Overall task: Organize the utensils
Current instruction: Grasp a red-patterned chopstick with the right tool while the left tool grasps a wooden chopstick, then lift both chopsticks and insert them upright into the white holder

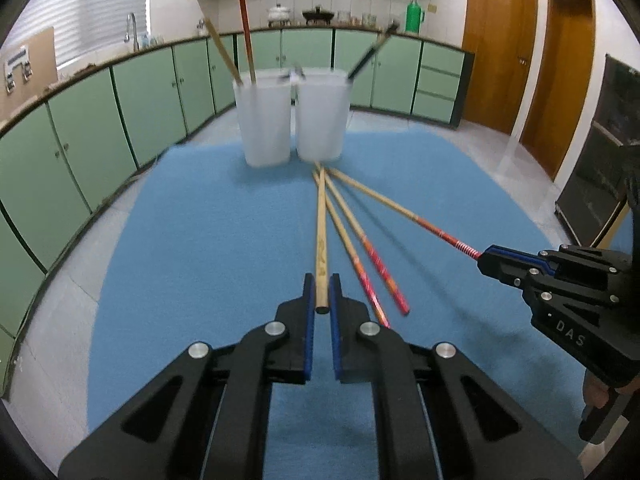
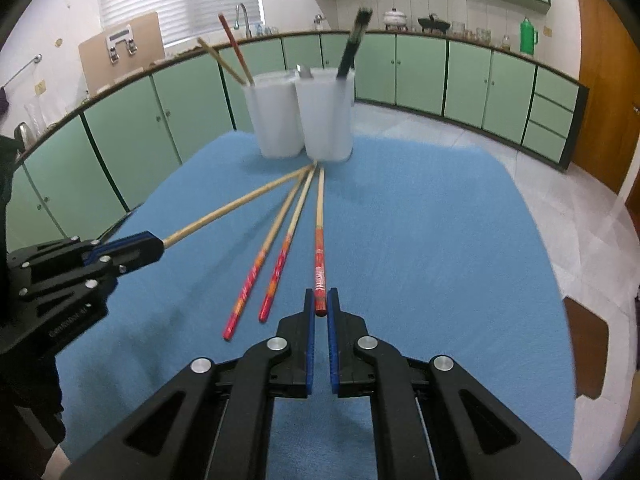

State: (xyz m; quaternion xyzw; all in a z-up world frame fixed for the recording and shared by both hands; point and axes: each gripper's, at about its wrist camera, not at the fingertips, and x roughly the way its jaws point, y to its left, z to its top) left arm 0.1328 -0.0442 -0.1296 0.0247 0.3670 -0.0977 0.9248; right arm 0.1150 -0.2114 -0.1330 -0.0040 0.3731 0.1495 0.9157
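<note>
Blue felt mat (image 1: 208, 240) covers the table top and bears everything else. Two translucent white plastic holders stand side by side at its far edge: the left holder (image 1: 264, 120) carries a plain bamboo stick and a red stick leaning left, and the right holder (image 1: 322, 118) carries a dark-handled utensil (image 1: 370, 54) leaning right.

From the foot of the right holder four chopsticks fan out toward the cameras, their thin tips close together just in front of it. The left gripper (image 1: 322, 286), black with blue pads, is closed on the thick end of the plain bamboo chopstick (image 1: 321, 236), which is the leftmost of the fan in its own view and runs straight from the jaws to the holder's foot. The right gripper (image 2: 321, 300) is likewise clamped on the thick end of a red-handled bamboo chopstick (image 2: 320, 224), the rightmost of the fan. In the left wrist view that gripper shows at the right edge, pinching the red end.

Between the two held sticks lie two loose red-handled chopsticks (image 2: 276, 264), side by side on the mat, their red ends pointing away from the holder and just short of the jaws.
</note>
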